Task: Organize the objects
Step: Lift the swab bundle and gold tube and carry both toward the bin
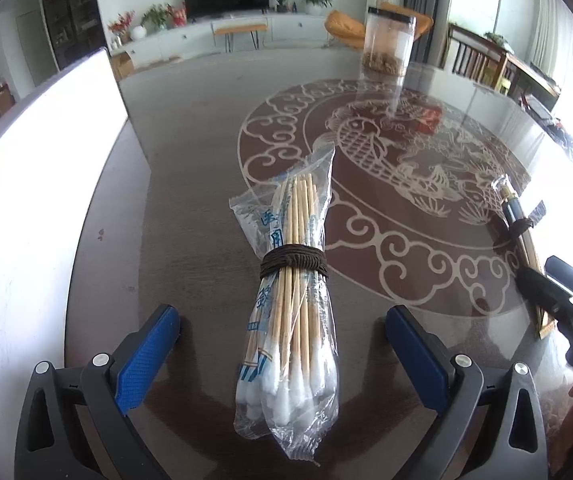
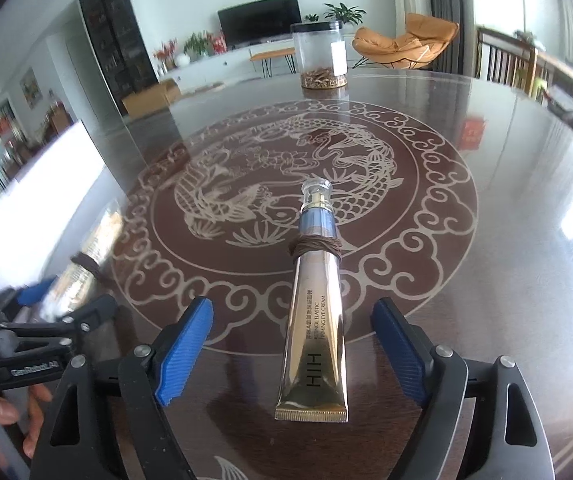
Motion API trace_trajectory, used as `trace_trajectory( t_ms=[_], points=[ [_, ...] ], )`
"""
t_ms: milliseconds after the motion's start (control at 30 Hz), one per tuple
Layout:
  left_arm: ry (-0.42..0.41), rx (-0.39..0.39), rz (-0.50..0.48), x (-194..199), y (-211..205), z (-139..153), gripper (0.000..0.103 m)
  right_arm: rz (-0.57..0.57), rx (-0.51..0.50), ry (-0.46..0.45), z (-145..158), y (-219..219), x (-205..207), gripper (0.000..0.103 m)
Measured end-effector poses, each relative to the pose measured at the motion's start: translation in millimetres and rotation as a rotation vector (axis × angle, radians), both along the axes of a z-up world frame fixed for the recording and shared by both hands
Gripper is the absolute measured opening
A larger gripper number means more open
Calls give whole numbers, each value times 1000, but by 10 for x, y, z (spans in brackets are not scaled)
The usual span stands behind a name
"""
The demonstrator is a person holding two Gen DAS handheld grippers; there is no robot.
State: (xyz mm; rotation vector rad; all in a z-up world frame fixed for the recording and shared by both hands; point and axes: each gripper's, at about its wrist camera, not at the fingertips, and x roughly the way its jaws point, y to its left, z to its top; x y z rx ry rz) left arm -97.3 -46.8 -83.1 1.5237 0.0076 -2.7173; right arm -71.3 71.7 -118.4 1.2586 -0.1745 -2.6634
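Note:
A clear bag of long cotton swabs (image 1: 292, 300), bound with a brown elastic band, lies on the dark table between the blue pads of my open left gripper (image 1: 282, 340). A gold eye-cream tube (image 2: 314, 320) with a brown band around its neck lies between the pads of my open right gripper (image 2: 292, 340). Neither gripper touches its object. The tube also shows at the right of the left wrist view (image 1: 520, 232), with the right gripper (image 1: 566, 304) by it. The left gripper (image 2: 42, 320) and the swab bag (image 2: 74, 276) show blurred at the left of the right wrist view.
A clear jar (image 2: 322, 56) with brown bits at its bottom stands at the table's far side; it also shows in the left wrist view (image 1: 386, 44). A white board (image 1: 38, 184) stands along the table's left edge. The table (image 2: 506, 208) has a carved fish medallion.

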Motion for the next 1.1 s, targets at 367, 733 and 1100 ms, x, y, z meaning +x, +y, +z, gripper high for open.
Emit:
trace_trajectory(
  t_ms=[367,733,1100],
  points=[
    [-33,-1,-10,-90,16,25,84,29,-5,-207,53,-5,-367,62],
    [134,168,-59,401,-47,535,29,77,-38,-147,329,-49,-33,27],
    [312,241,-30,1198,-771,1604,29,266,-172,-12,1326,-829,402,27]
  ],
)
